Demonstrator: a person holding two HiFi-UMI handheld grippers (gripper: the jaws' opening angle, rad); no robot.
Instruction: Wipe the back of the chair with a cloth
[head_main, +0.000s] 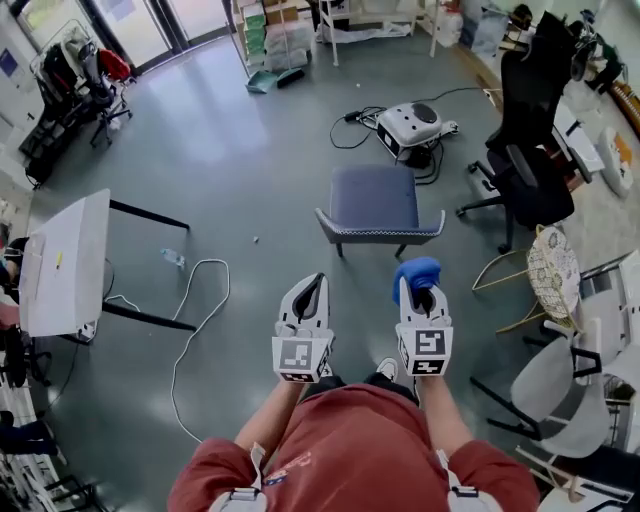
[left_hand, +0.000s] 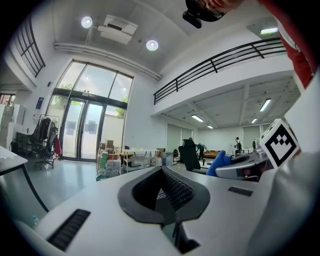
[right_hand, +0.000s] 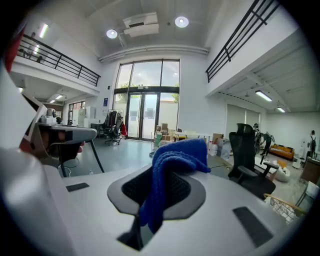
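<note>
The chair (head_main: 375, 203) has a blue-grey seat and stands on the floor ahead of me, its low patterned back (head_main: 381, 231) on the side facing me. Both grippers are held up in front of my chest, short of the chair and not touching it. My right gripper (head_main: 421, 291) is shut on a blue cloth (head_main: 416, 270), which bunches over its jaws (right_hand: 170, 167). Beside it, my left gripper (head_main: 311, 285) is shut with nothing in it (left_hand: 163, 186). The blue cloth (left_hand: 219, 163) also shows at the right of the left gripper view.
A black office chair (head_main: 530, 150) stands at the right, behind a round wire chair (head_main: 553, 268) and white chairs (head_main: 575, 385). A white table (head_main: 65, 265) is at the left, with a white cable (head_main: 200, 300) and a bottle (head_main: 173, 258) on the floor. A white device (head_main: 415, 122) lies beyond the chair.
</note>
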